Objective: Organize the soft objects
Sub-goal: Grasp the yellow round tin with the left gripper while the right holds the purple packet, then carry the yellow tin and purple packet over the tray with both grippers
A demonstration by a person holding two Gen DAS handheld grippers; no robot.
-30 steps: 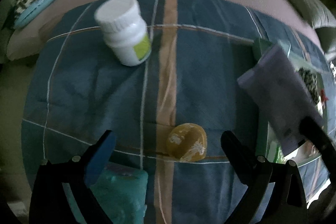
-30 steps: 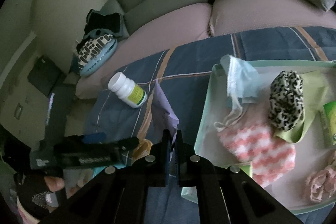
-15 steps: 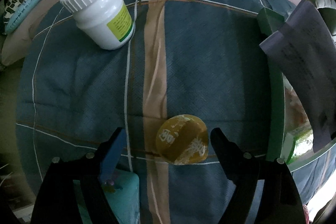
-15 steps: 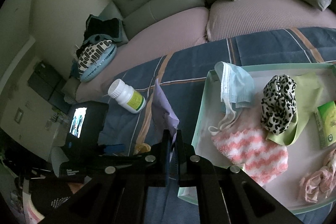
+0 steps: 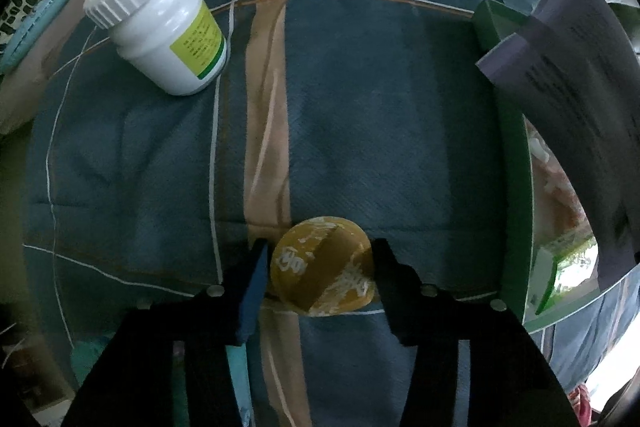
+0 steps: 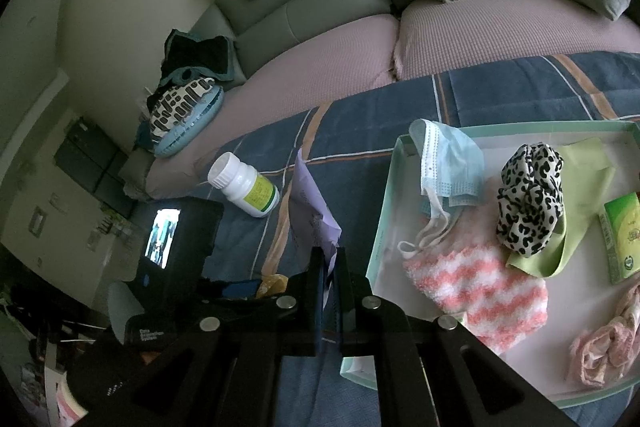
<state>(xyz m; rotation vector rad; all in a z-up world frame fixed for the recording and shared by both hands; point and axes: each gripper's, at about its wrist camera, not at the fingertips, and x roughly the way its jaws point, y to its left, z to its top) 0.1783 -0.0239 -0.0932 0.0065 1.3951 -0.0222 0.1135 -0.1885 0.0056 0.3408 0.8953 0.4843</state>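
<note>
Left tongs [image 5: 320, 267] point straight down over the blanket [image 5: 380, 107], and their jaws are closing around a yellow ball [image 5: 322, 267]. A second ago they stood far wider apart and higher above it; now the blue pad [image 5: 254, 283] sits just beside the ball at its 9 o'clock and the dark finger just beside it at its 3 o'clock, with a sliver of cloth showing on the left, so no firm squeeze is visible yet. By this reading, the pick-up of the ball is about to complete, after which it would presumably go to the tray [image 6: 384, 227].

Right tongs [image 6: 329, 291] are pressed together on a lilac paper sheet [image 6: 310, 211], pinching its lower edge, and have not shifted over the same second; the sheet stands up at 12 o'clock from the jaws.

Yellow ball: round, mustard-coloured, with pale scuffed markings and one darker band, resting on the blanket's tan stripe at 6 o'clock in the left wrist view. A white pill bottle [image 5: 160, 27] lies on its side well apart at 10 o'clock. In the tray, a face mask [image 6: 448, 163], a pink-striped fluffy piece [image 6: 480, 291] and a leopard-print scrunchie [image 6: 528, 199] already lie together.
</note>
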